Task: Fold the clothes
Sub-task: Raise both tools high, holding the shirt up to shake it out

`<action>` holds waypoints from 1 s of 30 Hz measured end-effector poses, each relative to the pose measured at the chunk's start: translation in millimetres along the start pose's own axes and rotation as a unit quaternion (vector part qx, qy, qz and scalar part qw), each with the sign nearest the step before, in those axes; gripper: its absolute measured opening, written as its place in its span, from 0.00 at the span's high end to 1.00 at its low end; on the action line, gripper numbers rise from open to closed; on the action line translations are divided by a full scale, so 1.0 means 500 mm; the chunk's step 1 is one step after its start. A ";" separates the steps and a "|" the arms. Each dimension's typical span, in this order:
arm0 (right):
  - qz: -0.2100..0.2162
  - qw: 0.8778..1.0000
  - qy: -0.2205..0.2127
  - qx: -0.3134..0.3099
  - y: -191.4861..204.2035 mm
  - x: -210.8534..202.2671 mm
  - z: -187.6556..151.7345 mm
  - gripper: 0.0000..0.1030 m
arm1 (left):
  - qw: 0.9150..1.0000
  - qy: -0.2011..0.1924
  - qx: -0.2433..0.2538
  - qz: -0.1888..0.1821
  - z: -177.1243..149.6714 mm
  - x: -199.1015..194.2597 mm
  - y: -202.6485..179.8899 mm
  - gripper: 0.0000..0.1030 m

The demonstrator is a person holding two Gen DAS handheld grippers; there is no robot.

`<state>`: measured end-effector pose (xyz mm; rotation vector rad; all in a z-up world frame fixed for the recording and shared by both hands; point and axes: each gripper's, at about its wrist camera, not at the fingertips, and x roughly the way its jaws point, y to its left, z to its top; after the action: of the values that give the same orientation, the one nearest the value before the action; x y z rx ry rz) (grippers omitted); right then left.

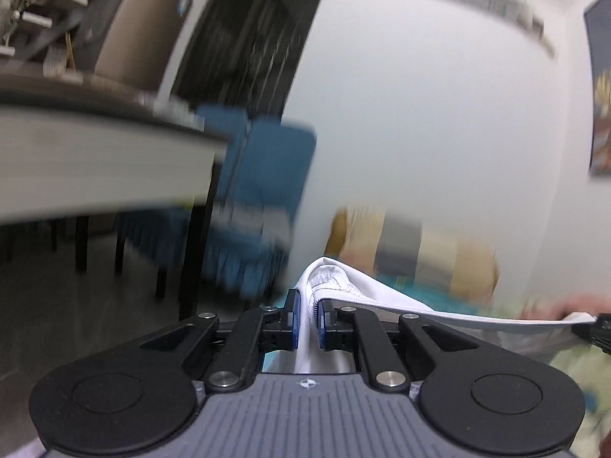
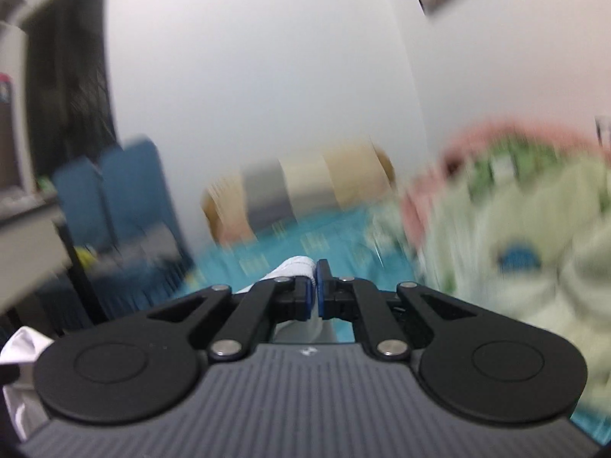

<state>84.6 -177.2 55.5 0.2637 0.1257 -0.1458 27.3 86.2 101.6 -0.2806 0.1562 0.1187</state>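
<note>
Left wrist view: left gripper [image 1: 308, 307] clamped on a seamed edge of white cloth [image 1: 382, 297], stretched taut toward the right edge, near a blurred hand [image 1: 573, 305]. Blue chair [image 1: 263, 198] and table [image 1: 107, 152] at far left.

Right wrist view: right gripper [image 2: 312, 293] pinched on the white cloth [image 2: 296, 267], raised above a turquoise sheet [image 2: 305, 236]. Blurred pale green bedding [image 2: 515, 229] at right.

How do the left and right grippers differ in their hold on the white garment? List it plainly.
The left gripper pinches a wide fold of the white garment, which bulges well above its jaws; the right gripper shows only a small bunched tip. From the left gripper the cloth stretches off toward the right side of the view; at the right gripper it drops below the jaws. Both are shut on the same garment.
</note>
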 end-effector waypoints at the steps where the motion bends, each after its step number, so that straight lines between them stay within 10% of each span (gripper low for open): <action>1: 0.012 1.000 -0.014 0.004 0.010 -0.020 0.042 0.95 | 1.000 -0.014 -0.006 -0.006 0.047 -0.016 -0.006 0.91; 10: 0.097 0.977 -0.186 -0.027 0.087 -0.313 0.423 0.95 | 0.985 -0.161 -0.013 -0.056 0.449 -0.280 -0.090 0.91; 18: 0.132 0.958 -0.253 -0.029 0.070 -0.559 0.651 0.95 | 0.968 -0.229 0.003 -0.100 0.653 -0.520 -0.180 0.90; 30: 0.107 0.982 -0.151 -0.037 0.032 -0.364 0.595 0.95 | 0.989 -0.122 0.032 -0.082 0.535 -0.246 -0.194 0.90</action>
<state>-60.4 -218.8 370.1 0.1769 -0.1979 0.0337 -43.5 58.0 401.9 -0.2128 -0.1054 -0.0168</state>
